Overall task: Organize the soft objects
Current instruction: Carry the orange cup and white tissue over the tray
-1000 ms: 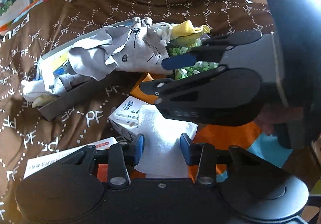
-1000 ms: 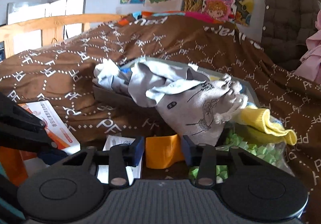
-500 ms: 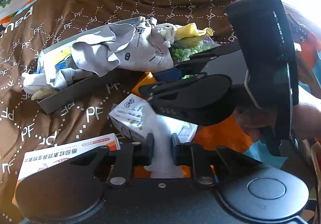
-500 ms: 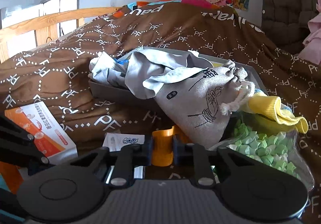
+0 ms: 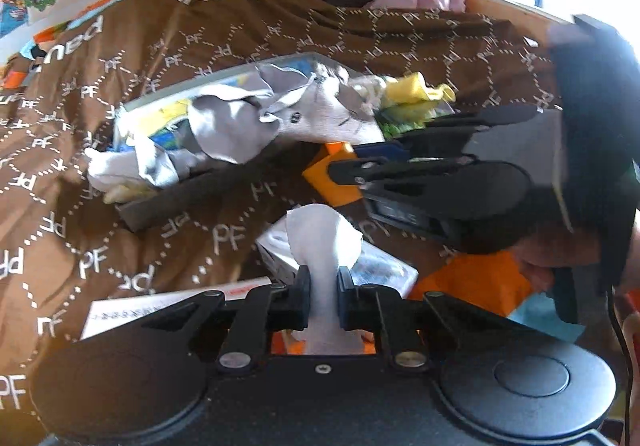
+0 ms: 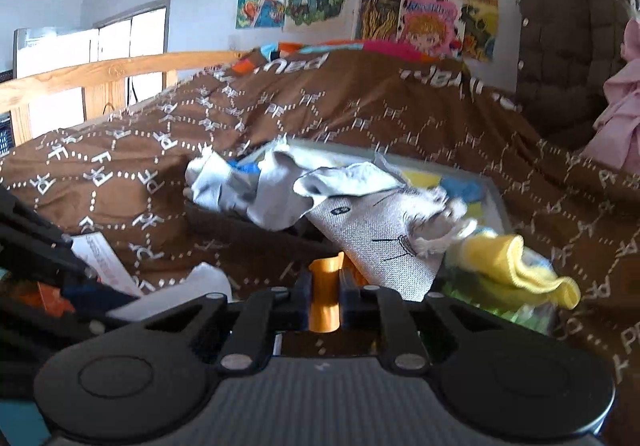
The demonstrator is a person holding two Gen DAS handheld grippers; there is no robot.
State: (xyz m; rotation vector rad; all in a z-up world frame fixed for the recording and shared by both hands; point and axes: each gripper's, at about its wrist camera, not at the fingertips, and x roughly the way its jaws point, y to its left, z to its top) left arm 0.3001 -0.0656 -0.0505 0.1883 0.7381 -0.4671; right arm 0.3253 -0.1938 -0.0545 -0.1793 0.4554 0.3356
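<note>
My left gripper (image 5: 323, 292) is shut on a white cloth (image 5: 322, 234) and holds it lifted above the brown bedspread. My right gripper (image 6: 325, 298) is shut on an orange piece (image 6: 325, 296); it also shows in the left wrist view (image 5: 334, 176). A grey tray (image 5: 160, 202) on the bed holds a grey drawstring bag (image 6: 384, 230), grey cloths (image 5: 236, 130) and a yellow cloth (image 6: 516, 266). The right gripper (image 5: 372, 162) is just right of the tray.
White cartons (image 5: 376, 270) and an orange-and-white box (image 5: 160, 310) lie on the brown bedspread (image 5: 120, 58) near me. A bag of green bits (image 5: 404, 118) sits by the yellow cloth. A wooden rail (image 6: 100, 74) runs at left. Posters and hanging clothes stand behind.
Both grippers have closed, the left on the white cloth and the right on the orange piece. Both have lifted their loads off the bed.
</note>
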